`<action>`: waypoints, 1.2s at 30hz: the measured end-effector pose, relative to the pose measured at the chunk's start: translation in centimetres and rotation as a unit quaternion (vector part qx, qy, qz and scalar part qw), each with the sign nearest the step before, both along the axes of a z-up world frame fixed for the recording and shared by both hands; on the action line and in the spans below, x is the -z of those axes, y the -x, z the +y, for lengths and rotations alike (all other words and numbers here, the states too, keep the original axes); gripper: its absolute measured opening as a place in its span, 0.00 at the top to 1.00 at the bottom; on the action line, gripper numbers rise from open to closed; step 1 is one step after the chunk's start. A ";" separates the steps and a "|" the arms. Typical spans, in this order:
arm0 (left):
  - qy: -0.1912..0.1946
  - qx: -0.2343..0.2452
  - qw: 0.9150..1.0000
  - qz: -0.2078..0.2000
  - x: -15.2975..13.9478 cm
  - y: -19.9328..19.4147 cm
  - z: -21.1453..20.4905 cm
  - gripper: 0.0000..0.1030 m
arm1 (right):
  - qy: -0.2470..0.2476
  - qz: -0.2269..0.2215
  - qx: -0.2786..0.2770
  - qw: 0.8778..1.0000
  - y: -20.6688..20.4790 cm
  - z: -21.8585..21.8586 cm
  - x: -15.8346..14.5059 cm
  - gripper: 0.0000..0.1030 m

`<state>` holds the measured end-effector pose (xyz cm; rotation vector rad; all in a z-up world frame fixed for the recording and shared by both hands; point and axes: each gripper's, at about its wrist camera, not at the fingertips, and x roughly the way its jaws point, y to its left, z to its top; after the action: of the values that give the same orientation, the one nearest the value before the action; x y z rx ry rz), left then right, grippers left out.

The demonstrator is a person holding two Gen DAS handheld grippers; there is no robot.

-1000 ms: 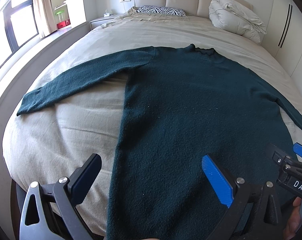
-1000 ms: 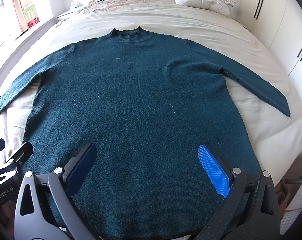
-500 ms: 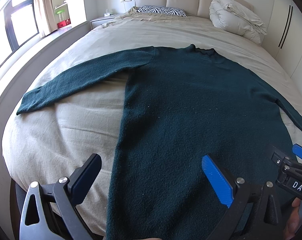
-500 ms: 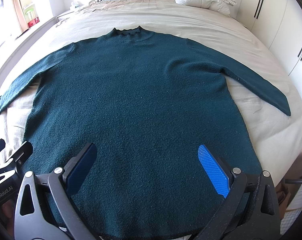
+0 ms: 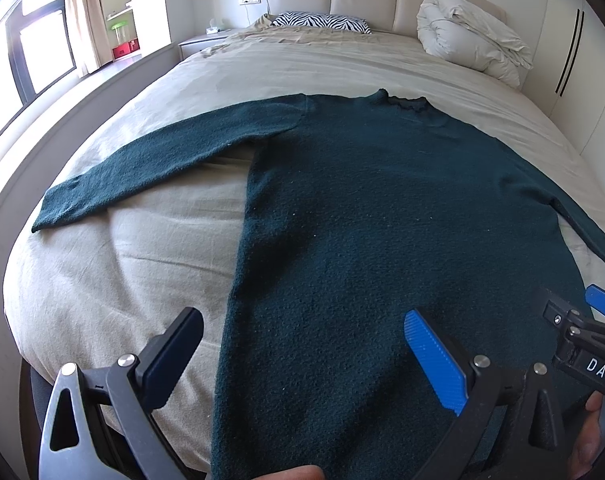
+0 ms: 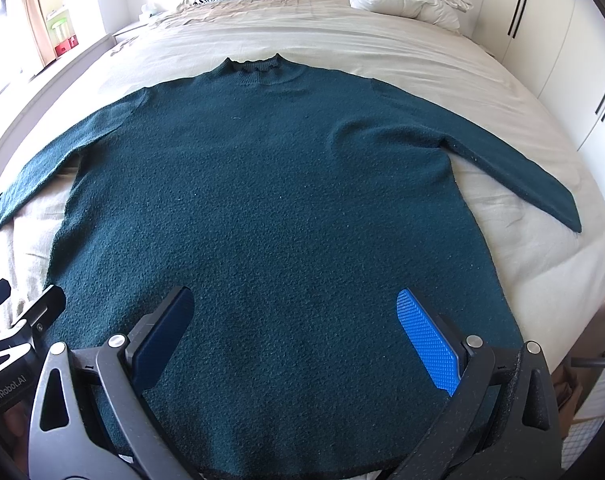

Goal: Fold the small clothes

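Note:
A dark green knit sweater (image 5: 382,220) lies flat and face up on the beige bed (image 5: 122,264), collar toward the headboard, both sleeves spread out to the sides. It also fills the right wrist view (image 6: 270,208). My left gripper (image 5: 302,344) is open and empty, held above the sweater's lower left edge. My right gripper (image 6: 294,328) is open and empty, above the middle of the hem. The right gripper also shows at the right edge of the left wrist view (image 5: 582,344).
A zebra-print pillow (image 5: 322,22) and a bunched white duvet (image 5: 470,36) lie at the headboard. A window and shelves stand at the left, white wardrobe doors (image 6: 562,60) at the right. The bed's near edge drops off below the hem.

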<state>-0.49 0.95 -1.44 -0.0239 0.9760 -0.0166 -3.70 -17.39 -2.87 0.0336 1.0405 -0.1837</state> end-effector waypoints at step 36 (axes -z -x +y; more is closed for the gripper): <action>0.102 0.033 0.994 -0.009 -0.8 -9.5 -4.9 0.00 | -0.344 -0.169 0.403 0.831 4.5 -43.0 3.6 0.04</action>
<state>9.00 -3.91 -0.67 -0.1784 0.9537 -0.1764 -8.18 -60.41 -6.46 1.1428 0.6322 -0.5379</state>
